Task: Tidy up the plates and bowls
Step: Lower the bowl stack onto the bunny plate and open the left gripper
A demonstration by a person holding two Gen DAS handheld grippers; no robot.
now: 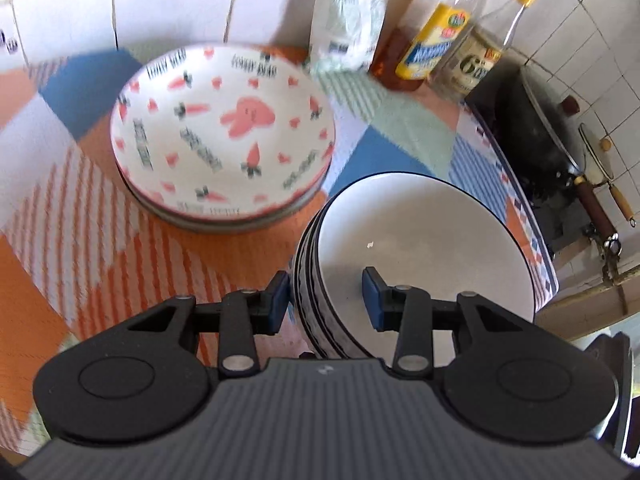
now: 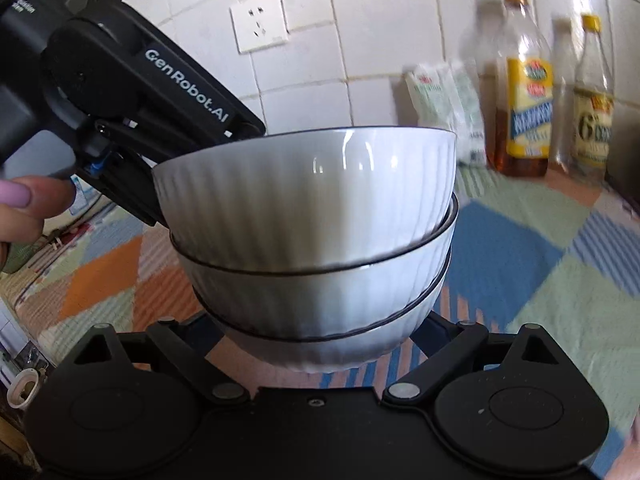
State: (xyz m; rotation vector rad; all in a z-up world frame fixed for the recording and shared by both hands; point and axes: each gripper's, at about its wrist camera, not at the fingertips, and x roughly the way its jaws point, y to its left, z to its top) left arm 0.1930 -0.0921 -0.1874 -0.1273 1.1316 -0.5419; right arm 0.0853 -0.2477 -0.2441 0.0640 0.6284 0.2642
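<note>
In the left wrist view a stack of white ribbed bowls with dark rims (image 1: 420, 248) sits between the fingers of my left gripper (image 1: 328, 300). One blue pad (image 1: 280, 300) is outside the stack's wall and the other inside the top bowl, close on the rim. A stack of carrot-and-bunny patterned plates (image 1: 220, 132) lies behind on the patchwork cloth. In the right wrist view the same three stacked bowls (image 2: 312, 236) fill the centre. My right gripper (image 2: 320, 332) is spread wide around the lowest bowl; its fingertips are hidden behind it. The left gripper body (image 2: 120, 92) reaches in from the upper left.
Oil and vinegar bottles (image 1: 436, 40) and a white bag (image 1: 352, 24) stand against the tiled wall. A dark wok (image 1: 536, 140) sits on the stove at the right, past the table edge. A wall socket (image 2: 260, 22) is behind the bowls.
</note>
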